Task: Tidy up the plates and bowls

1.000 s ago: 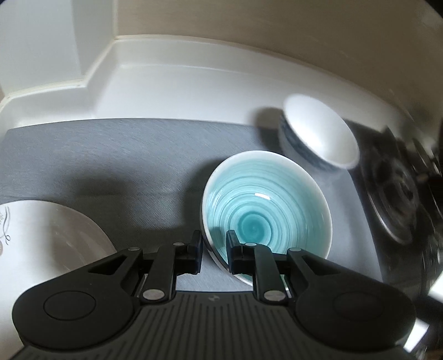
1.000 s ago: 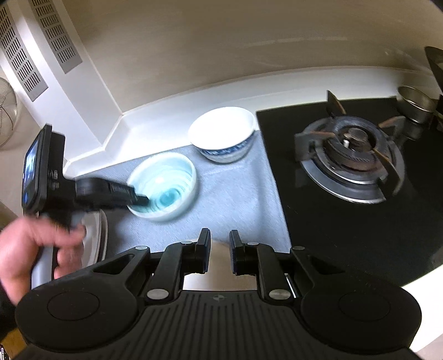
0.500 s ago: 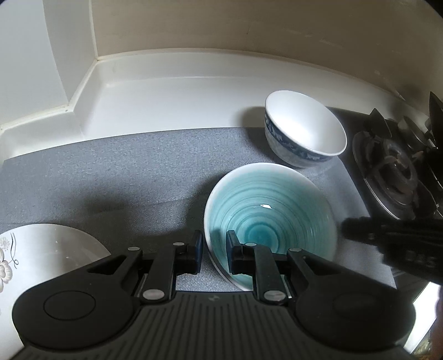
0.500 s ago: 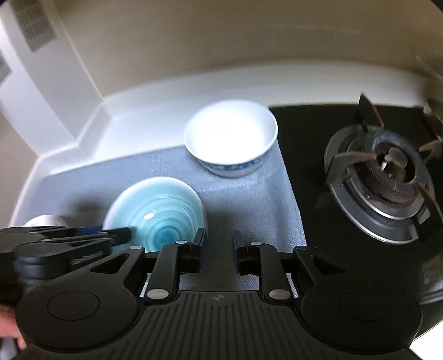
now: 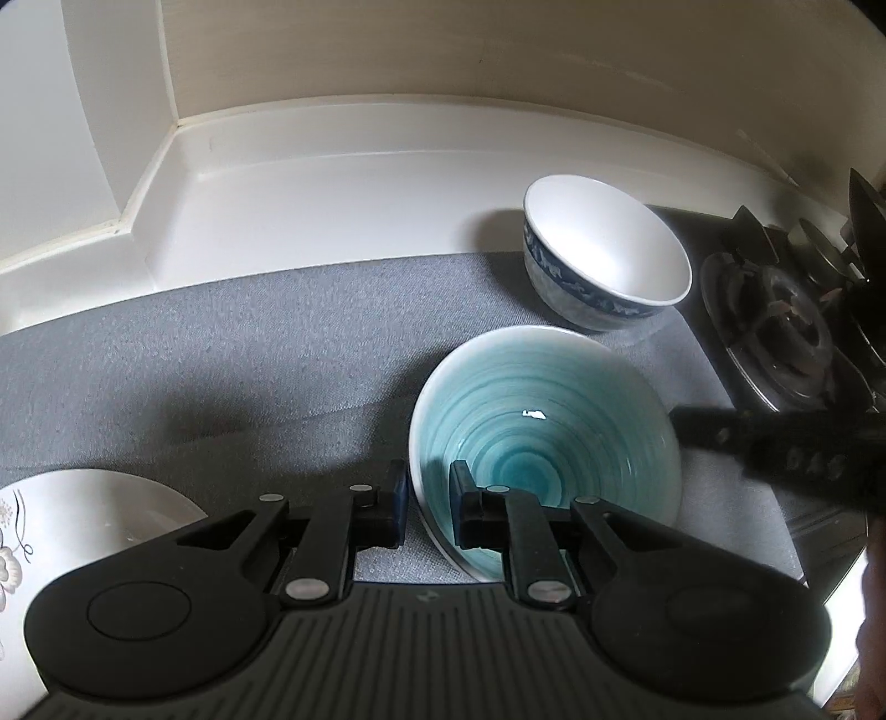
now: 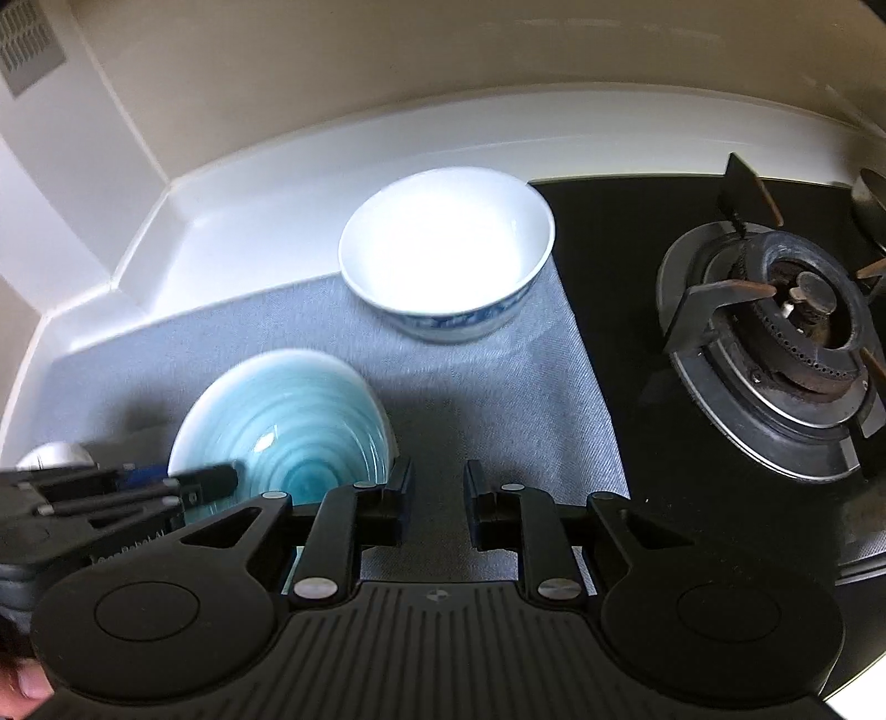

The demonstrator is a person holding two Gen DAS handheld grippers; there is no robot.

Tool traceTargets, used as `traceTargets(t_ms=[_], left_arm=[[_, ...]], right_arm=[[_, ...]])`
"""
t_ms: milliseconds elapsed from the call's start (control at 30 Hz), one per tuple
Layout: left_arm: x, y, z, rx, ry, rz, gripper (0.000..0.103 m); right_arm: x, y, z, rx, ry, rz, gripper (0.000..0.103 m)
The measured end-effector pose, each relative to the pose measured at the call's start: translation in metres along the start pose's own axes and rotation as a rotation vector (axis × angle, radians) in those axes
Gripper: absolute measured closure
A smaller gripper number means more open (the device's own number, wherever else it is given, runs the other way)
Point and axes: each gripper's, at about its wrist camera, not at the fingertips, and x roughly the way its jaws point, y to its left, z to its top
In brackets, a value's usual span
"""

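Grey mat [image 5: 221,376] on white counter [image 5: 332,205] carries bowls.

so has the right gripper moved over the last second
Yes. In its own view the white bowl and burner now loom larger and the teal bowl lies nearer its jaws: it has closed in on the mat.

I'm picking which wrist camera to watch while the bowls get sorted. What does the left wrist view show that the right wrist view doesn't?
Only the left wrist view shows the flowered white plate at the lower left, and the left gripper with its pads on either side of the teal bowl's near rim.

Only the right wrist view shows the whole gas burner, a wall vent and the right gripper, with only the mat between its fingers.

Both show the teal bowl, the blue-patterned white bowl, the grey mat and the white counter ledge.
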Motion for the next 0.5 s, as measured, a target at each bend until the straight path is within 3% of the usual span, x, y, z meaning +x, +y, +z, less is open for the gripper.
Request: traceTargets(t_ms=[200,367,500], left_arm=[[0.000,0.000,0.002,0.007,-0.005,-0.005,0.086],[0.002,0.000,0.002,0.023,-0.004,-0.012,0.087],[0.003,0.000,0.001,0.038,-0.014,-0.009,0.093]], right_arm=[[-0.012,0.002,0.000,0.019,-0.050,0.047,0.081],[0.002,0.004,0.000,0.012,0.000,0.046,0.081],[0.009,0.002,0.000,0.031,0.018,0.056,0.085]])
